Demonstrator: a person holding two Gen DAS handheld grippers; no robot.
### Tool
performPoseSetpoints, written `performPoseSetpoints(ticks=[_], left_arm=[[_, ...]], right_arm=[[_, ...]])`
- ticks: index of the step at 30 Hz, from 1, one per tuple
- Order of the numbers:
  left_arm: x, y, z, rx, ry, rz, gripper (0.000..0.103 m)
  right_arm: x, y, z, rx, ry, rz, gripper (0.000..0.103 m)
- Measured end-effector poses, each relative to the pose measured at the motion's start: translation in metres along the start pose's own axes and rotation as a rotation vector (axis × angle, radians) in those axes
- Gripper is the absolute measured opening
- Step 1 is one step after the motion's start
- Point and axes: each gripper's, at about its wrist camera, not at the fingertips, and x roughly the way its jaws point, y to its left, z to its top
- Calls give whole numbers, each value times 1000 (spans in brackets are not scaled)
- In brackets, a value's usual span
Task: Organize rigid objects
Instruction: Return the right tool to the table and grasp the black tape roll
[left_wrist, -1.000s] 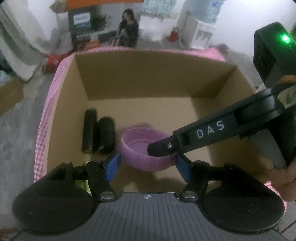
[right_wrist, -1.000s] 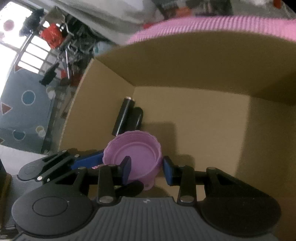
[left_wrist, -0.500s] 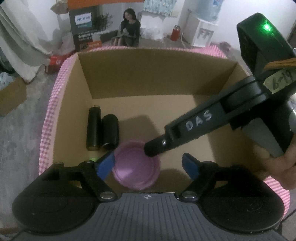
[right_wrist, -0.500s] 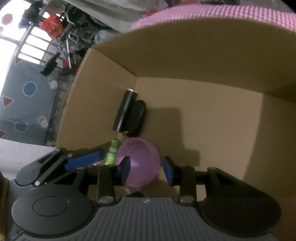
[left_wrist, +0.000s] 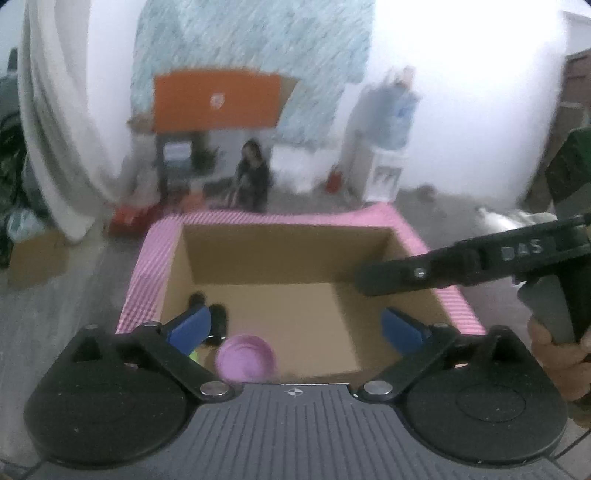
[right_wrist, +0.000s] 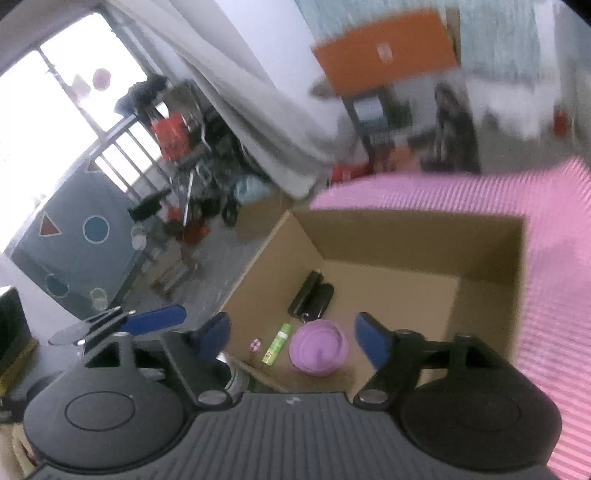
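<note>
Purple bowl (right_wrist: 318, 347) sits upright at the box's (left_wrist: 280, 251) near wall, below both my grippers (left_wrist: 295, 326) (right_wrist: 291, 338), jaws just spread wide, gripping nothing.

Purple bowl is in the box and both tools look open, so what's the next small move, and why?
Probably draw both tools clear and go for another item. The purple bowl lies free on the cardboard box floor beside the black cylinders; the left tool and right tool, jaws just opened, hold nothing.
</note>
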Motion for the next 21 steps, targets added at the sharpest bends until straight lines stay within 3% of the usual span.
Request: performPoseSetpoints(ticks=[2, 10, 12, 17, 21], left_arm=[[-8, -8, -12, 15, -27, -5, 101], [-15, -27, -78, 41, 24, 14, 101], [-14, -21, -95, 32, 61, 15, 101], [-22, -8, -123, -4, 54, 7, 103], [-24, 3, -138, -52, 71, -3, 103]], right_arm=[[-22, 13, -19, -53, -58, -33, 103], [-66, 54, -90, -225, -171, -225, 103], [-68, 62, -105, -274, -193, -299, 103], [-59, 79, -135, -373, -202, -430, 103], [-45, 87, -155, -392, -191, -460, 103]])
